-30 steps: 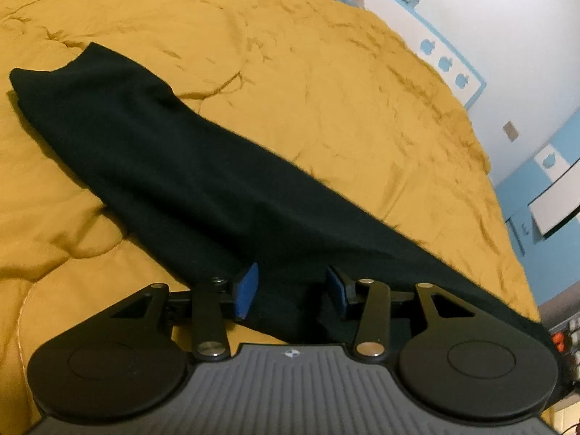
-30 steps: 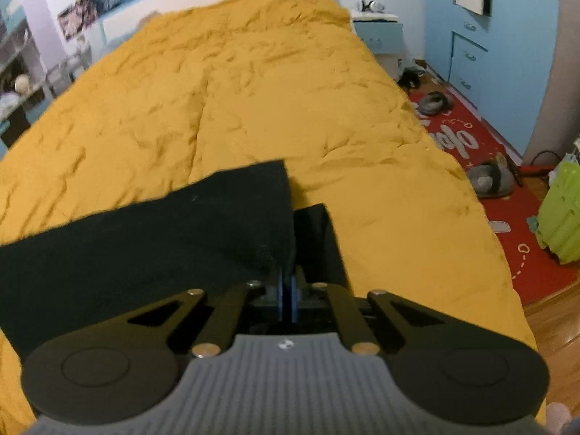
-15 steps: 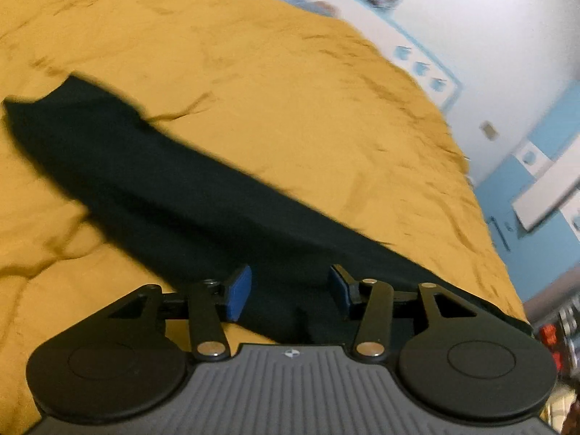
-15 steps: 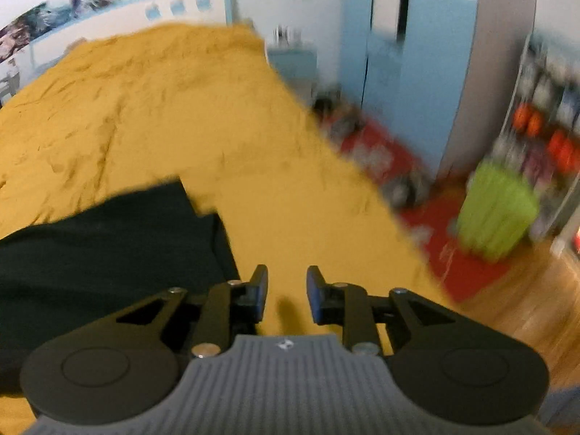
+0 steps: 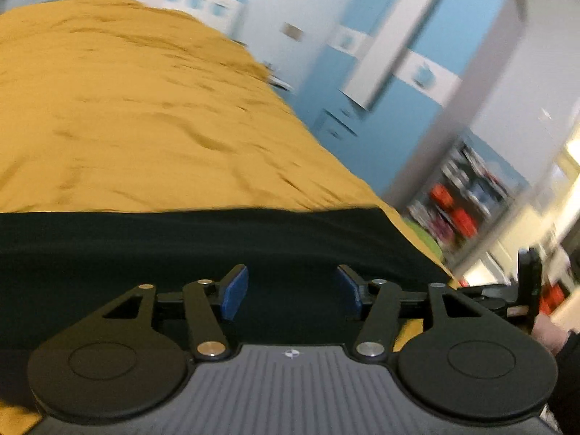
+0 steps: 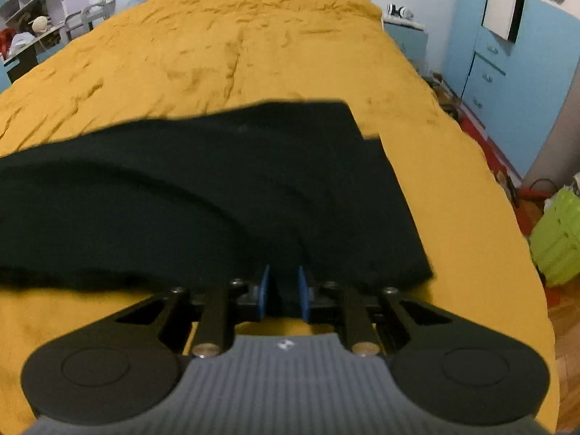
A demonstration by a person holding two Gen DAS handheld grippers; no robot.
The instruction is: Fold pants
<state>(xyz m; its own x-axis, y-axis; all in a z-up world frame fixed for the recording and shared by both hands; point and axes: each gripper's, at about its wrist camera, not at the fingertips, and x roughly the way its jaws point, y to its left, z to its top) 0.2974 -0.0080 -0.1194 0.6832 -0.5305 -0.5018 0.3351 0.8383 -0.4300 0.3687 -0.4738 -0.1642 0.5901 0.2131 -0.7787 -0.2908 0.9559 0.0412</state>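
Black pants [image 6: 203,188] lie folded lengthwise on the mustard-yellow bed cover [image 6: 253,47], their end near the bed's right side. My right gripper [image 6: 282,297] is at their near edge with the blue pads a narrow gap apart and dark cloth between them. In the left wrist view the pants [image 5: 217,243] lie as a dark band across the cover [image 5: 127,108]. My left gripper [image 5: 290,291] is open above the cloth and holds nothing. The other gripper [image 5: 525,290] shows at the right edge.
Blue cupboards [image 6: 507,83] stand along the right wall. A red rug [image 6: 522,203] and a lime-green basket [image 6: 558,239] lie on the floor beside the bed. Shelves [image 6: 32,32] stand at the far left.
My right gripper opened and swung away, then came back to the pants' near edge with its pads closer together. My left gripper swung right along the pants toward their end, still open.
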